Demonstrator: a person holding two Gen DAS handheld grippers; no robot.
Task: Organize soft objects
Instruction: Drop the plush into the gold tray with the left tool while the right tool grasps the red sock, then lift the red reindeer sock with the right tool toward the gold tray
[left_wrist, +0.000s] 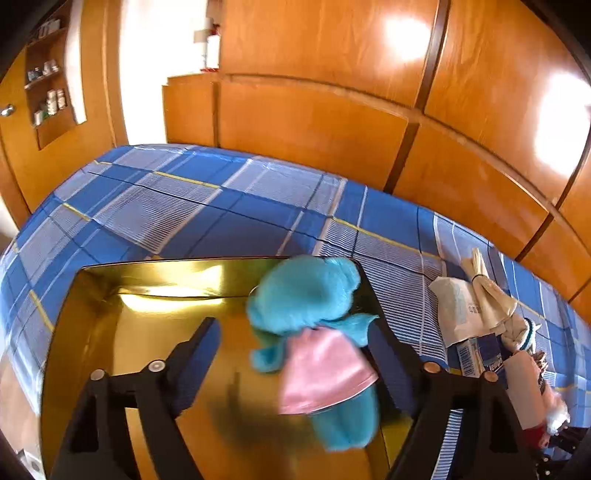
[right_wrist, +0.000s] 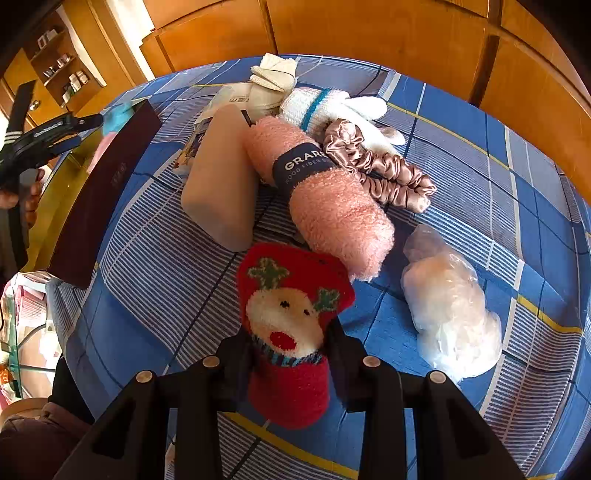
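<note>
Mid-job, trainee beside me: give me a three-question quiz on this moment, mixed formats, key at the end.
1. True or false: the right gripper is closed on the red reindeer sock.
2. What lies between the left gripper's spread fingers? A) turquoise and pink plush toy B) satin scrunchie C) pink rolled towel
3. Fill in: the plush toy is over the ____-lined box.

Key: 1 true; 2 A; 3 gold
</note>
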